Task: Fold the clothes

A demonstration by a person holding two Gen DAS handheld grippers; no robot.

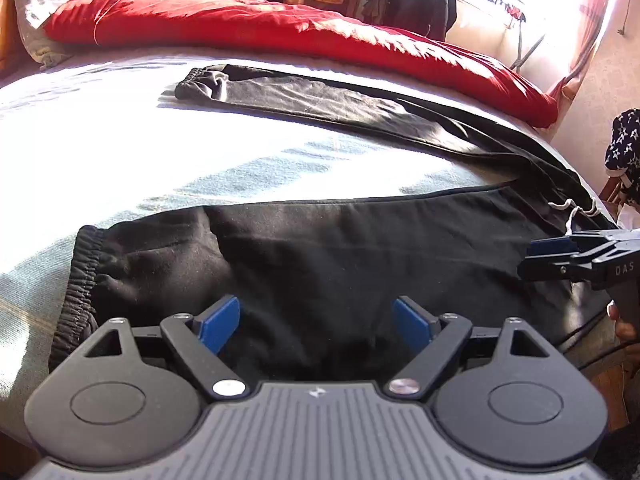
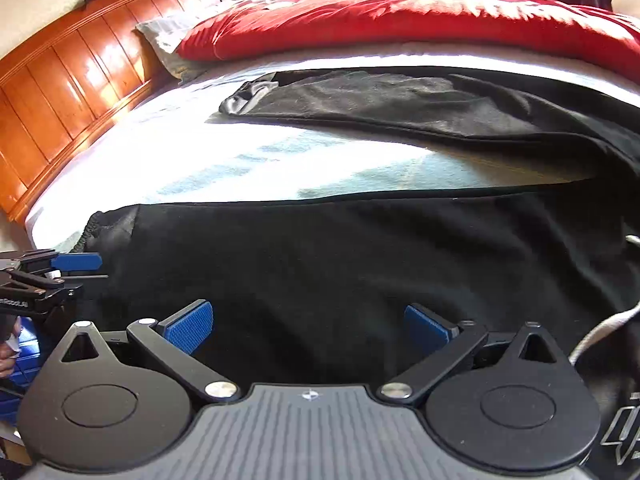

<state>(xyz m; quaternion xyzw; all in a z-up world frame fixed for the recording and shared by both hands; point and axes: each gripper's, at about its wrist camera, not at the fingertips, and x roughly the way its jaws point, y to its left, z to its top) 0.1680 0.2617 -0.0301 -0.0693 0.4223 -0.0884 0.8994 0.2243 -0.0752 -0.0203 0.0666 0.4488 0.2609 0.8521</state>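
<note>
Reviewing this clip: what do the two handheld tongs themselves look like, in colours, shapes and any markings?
Both match. The left tongs and right tongs each have black angular link arms with silver pivot screws, blue textured pads, two round black discs and a grey ribbed body bearing a small emblem. Seen from the side, the right tongs carry pale lettering, only partly readable. No sleeve can be made out.

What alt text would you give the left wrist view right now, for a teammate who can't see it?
The left gripper, jaws open and empty, hovers over the near leg of black sweatpants spread in a V on a pale bed sheet. The right gripper enters from the right edge near the white drawstring; a red blanket lies behind.
</note>
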